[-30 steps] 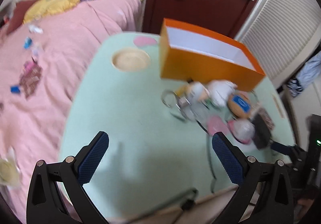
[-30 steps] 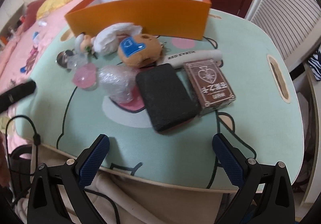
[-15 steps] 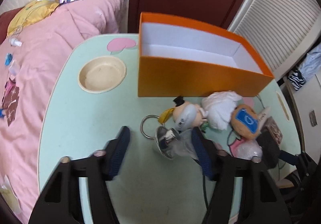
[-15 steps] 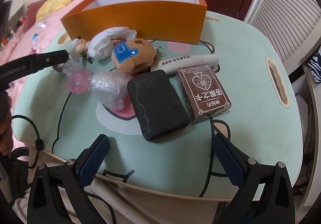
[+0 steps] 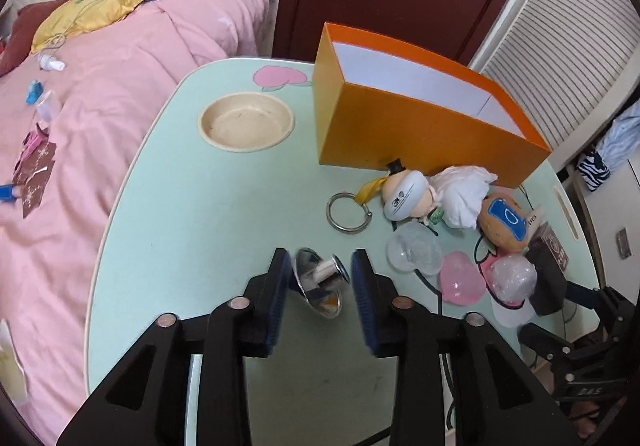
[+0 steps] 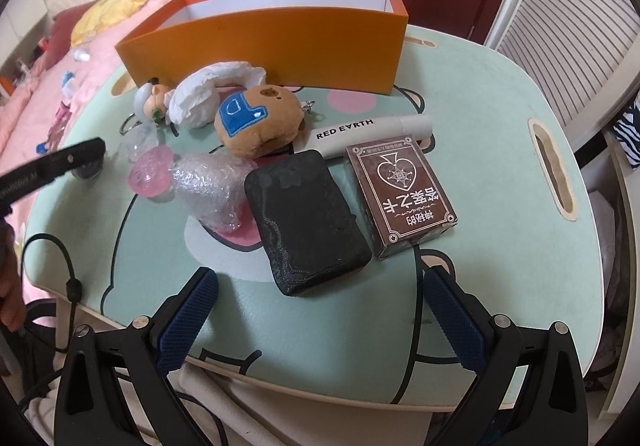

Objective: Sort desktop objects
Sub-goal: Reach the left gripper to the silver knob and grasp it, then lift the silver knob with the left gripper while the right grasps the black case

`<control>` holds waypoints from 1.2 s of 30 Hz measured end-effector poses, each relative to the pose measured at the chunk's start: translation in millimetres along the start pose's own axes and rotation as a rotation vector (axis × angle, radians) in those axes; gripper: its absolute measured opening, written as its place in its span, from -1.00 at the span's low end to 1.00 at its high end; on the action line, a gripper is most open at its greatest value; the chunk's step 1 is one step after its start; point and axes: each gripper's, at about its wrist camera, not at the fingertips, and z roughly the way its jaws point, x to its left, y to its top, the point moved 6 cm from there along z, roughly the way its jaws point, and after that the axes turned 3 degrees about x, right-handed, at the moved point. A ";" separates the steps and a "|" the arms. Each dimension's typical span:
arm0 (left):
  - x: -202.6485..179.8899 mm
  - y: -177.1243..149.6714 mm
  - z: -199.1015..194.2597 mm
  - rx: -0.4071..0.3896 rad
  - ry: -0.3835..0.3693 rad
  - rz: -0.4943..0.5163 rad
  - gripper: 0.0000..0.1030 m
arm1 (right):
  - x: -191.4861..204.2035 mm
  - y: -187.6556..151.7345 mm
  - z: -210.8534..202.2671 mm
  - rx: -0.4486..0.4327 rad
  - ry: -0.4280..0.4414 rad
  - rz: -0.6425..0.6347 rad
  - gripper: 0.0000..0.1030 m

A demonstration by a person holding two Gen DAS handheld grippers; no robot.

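So left hand-held gripper [image 5: 320, 266] sat low over the green worktop [image 5: 180, 246], blue pads either side of a small shiny metal piece [image 5: 320, 280]. Pads were close to it, but contact wasn't clear, so can't tell if it was clamped. Metal piece lay on the worktop near the front edge, apart from the main clutter.

Right hand-held gripper [image 6: 320, 298] was spread wide, grasping nothing, at the near edge just short of the black pouch [image 6: 306, 222].

Orange box [image 6: 272, 34] stood at the back, white inside. In front of it: doll keychain [image 5: 406, 194] with its metal ring [image 5: 349, 212], crumpled white tissue [image 6: 208, 94], brown plush [image 6: 260, 120], RED EARTH tube [image 6: 368, 134], brown card box [image 6: 400, 192] just beside the pouch, bubble-wrap bundle [image 6: 210, 186], pink jelly piece [image 6: 152, 172]. Beige recessed cup dish [image 5: 246, 122] was left of the box.
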 end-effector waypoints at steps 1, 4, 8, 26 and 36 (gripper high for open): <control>-1.5 -0.5 -0.1 -0.012 -0.001 0.007 -0.03 | -2.0 -0.7 -2.2 -0.003 0.006 0.001 1.00; -4.9 -1.7 1.4 -0.042 0.034 0.037 0.34 | -5.1 -4.5 -7.8 -0.018 0.028 -0.009 1.00; -10.7 -5.5 5.4 -0.076 0.125 0.109 0.34 | -13.0 -11.6 -13.8 -0.058 0.031 -0.027 1.00; 4.4 -5.1 0.8 -0.139 0.013 0.033 -0.38 | -53.5 7.6 -11.0 -0.183 0.052 -0.005 0.58; -3.1 -7.0 2.1 -0.138 0.008 0.055 -0.38 | -62.9 15.1 -35.2 -0.293 0.112 -0.008 0.58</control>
